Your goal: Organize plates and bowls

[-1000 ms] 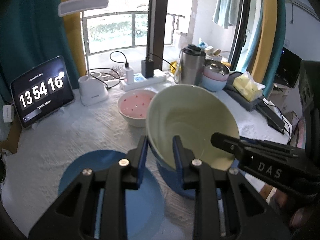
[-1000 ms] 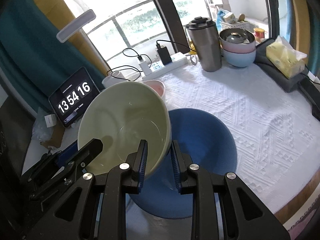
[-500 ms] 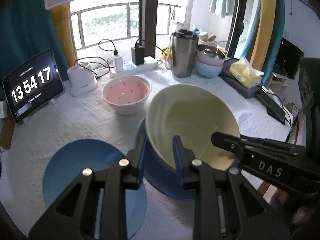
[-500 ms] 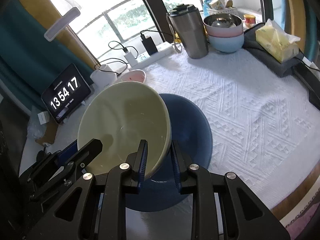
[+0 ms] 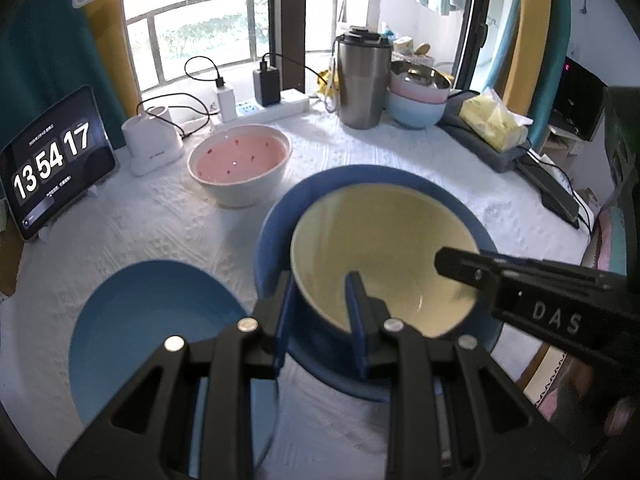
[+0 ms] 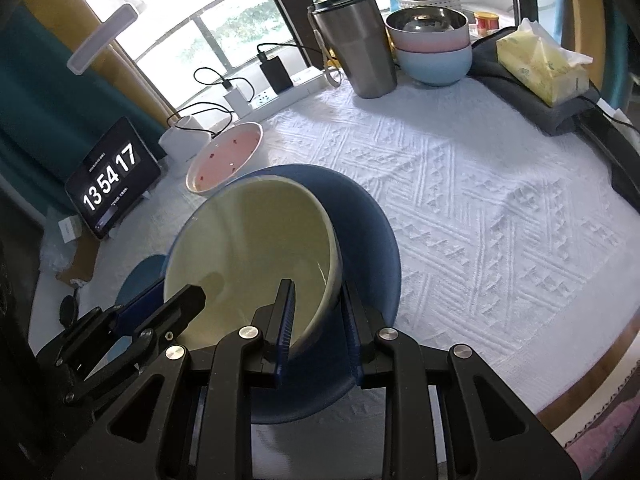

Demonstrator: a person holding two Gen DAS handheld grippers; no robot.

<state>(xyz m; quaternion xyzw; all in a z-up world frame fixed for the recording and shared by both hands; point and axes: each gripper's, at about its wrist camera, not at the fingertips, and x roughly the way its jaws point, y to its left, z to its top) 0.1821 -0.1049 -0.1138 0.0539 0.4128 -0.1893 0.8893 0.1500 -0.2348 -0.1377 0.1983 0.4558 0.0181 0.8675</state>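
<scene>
Both tools clamp the cream bowl (image 5: pixel 384 248) rim, left tool (image 5: pixel 320 304) at 7 o'clock, right tool (image 6: pixel 316 308) at 4 (bowl over blue plate (image 6: pixel 372 240)).

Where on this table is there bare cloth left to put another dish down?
The widest free patch of white tablecloth lies right of the dark blue plate, in front of the steel tumbler and stacked bowls. Crowded: the window edge with power strip, pink bowl and tablet clock.
</scene>
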